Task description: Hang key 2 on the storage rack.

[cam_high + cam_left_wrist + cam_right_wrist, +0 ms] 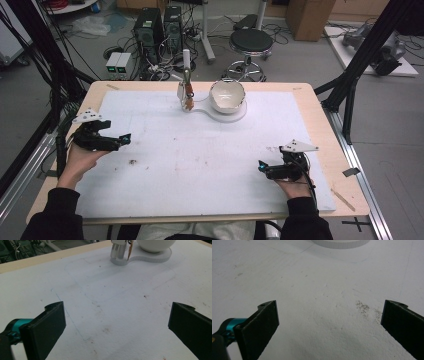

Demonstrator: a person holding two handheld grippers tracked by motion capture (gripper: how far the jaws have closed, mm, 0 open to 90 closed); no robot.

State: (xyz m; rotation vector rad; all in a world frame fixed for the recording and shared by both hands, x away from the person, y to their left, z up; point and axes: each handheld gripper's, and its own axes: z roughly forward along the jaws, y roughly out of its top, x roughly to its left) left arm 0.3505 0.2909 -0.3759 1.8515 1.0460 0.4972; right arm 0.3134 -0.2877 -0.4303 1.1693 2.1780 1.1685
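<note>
Both grippers wide and empty; left gripper [125, 138] near the counter's left edge, right gripper [262, 166] near-right; the bowl [227, 95] on its white stand [239, 116] sits far-centre, holder [186, 92] just left; the left looks nearer the holder.

We are in a lab: computer towers [159, 27] and tangled cables [165, 67] sit on the floor beyond our tabletop [310, 107], beside a stool [250, 42], cardboard boxes [310, 17] and black metal framing [362, 60].
</note>
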